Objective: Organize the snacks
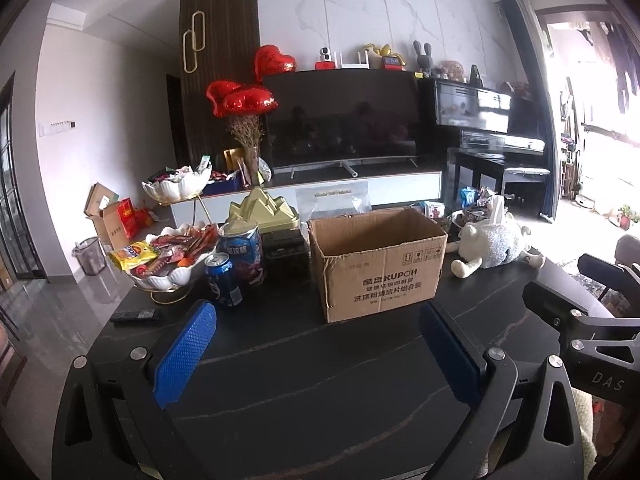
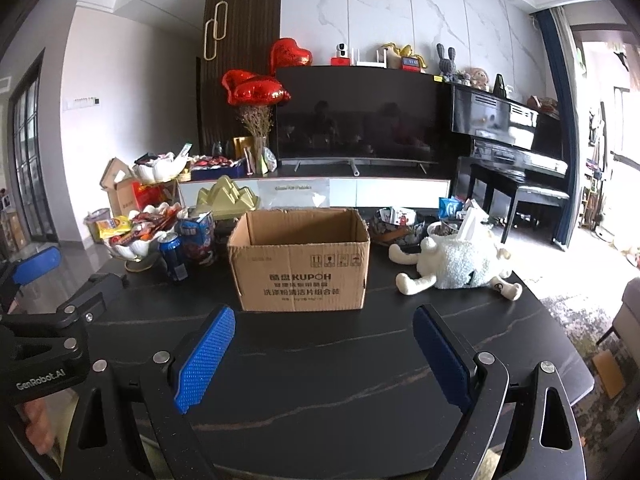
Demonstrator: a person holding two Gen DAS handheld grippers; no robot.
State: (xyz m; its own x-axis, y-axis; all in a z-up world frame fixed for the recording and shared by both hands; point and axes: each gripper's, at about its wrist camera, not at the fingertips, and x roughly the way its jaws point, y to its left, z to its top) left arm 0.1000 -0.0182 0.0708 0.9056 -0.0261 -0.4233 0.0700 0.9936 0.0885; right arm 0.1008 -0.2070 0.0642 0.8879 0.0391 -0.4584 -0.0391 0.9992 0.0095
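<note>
An open cardboard box (image 1: 378, 264) (image 2: 302, 258) stands upright on the dark table (image 1: 304, 376) (image 2: 320, 364). Left of it a white tiered bowl (image 1: 168, 276) (image 2: 134, 248) holds snack packets, with a yellow packet (image 1: 134, 254) (image 2: 114, 226) at its edge. A blue can (image 1: 224, 280) (image 2: 173, 256) and a blue snack canister (image 1: 242, 250) (image 2: 198, 236) stand beside the bowl. My left gripper (image 1: 318, 316) is open and empty, near the table's front, short of the box. My right gripper (image 2: 324, 320) is open and empty, just in front of the box.
A white plush sheep (image 1: 494, 246) (image 2: 456, 262) lies right of the box. A bowl of packets (image 2: 396, 224) sits behind it. A gold ornament (image 1: 264, 210) (image 2: 226, 198) and a black remote (image 1: 134, 315) are on the left. A TV (image 1: 344, 120) and piano (image 2: 512, 136) stand beyond.
</note>
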